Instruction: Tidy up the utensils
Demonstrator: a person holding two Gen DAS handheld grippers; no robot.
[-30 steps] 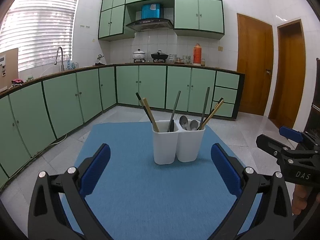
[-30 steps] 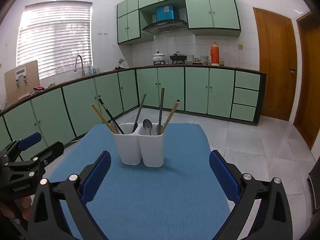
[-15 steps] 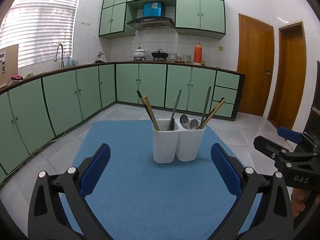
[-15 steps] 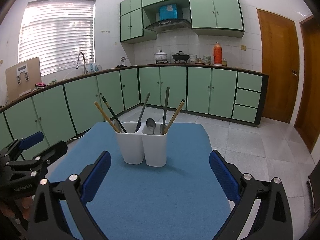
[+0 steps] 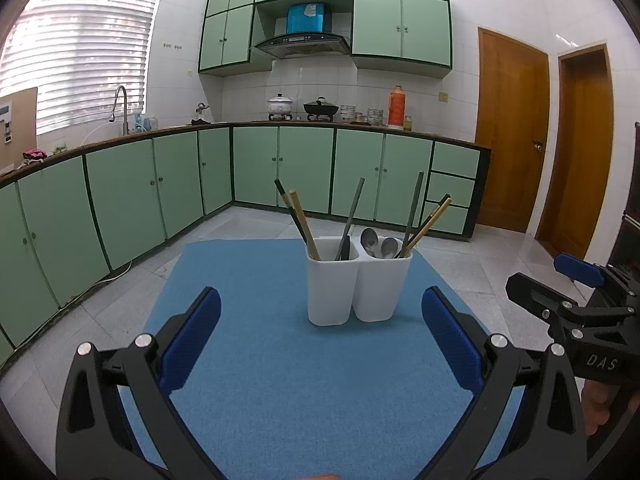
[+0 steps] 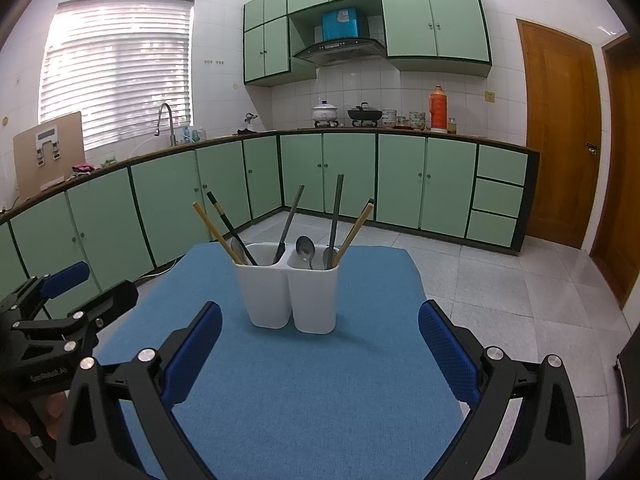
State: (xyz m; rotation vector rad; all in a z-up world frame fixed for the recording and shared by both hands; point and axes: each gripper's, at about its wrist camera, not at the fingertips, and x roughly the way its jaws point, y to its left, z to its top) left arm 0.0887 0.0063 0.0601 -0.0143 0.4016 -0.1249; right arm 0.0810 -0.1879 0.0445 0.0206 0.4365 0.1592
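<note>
Two white holder cups [image 5: 356, 280] [image 6: 290, 284] stand side by side on a blue mat [image 5: 280, 360] [image 6: 320, 380]. Chopsticks [image 5: 302, 222] [image 6: 216, 232], dark-handled utensils and spoons [image 5: 378, 245] [image 6: 306, 249] stick up out of them. My left gripper [image 5: 320, 344] is open and empty, a short way in front of the cups. My right gripper [image 6: 320, 344] is open and empty too, facing the cups from the other side. Each gripper shows at the edge of the other's view, the right gripper [image 5: 568, 292] and the left gripper [image 6: 64, 300].
The mat covers a small table with tiled floor [image 6: 500, 280] around it. Green cabinets [image 5: 120, 200] run along the left and back walls, with a sink tap [image 5: 120, 104], pots [image 5: 280, 105] and an orange flask [image 5: 397, 106] on the counter. Wooden doors [image 5: 516, 140] are at the right.
Both grippers have tilted up a little, so the cups sit slightly lower in each view. Nothing was picked up or released.
</note>
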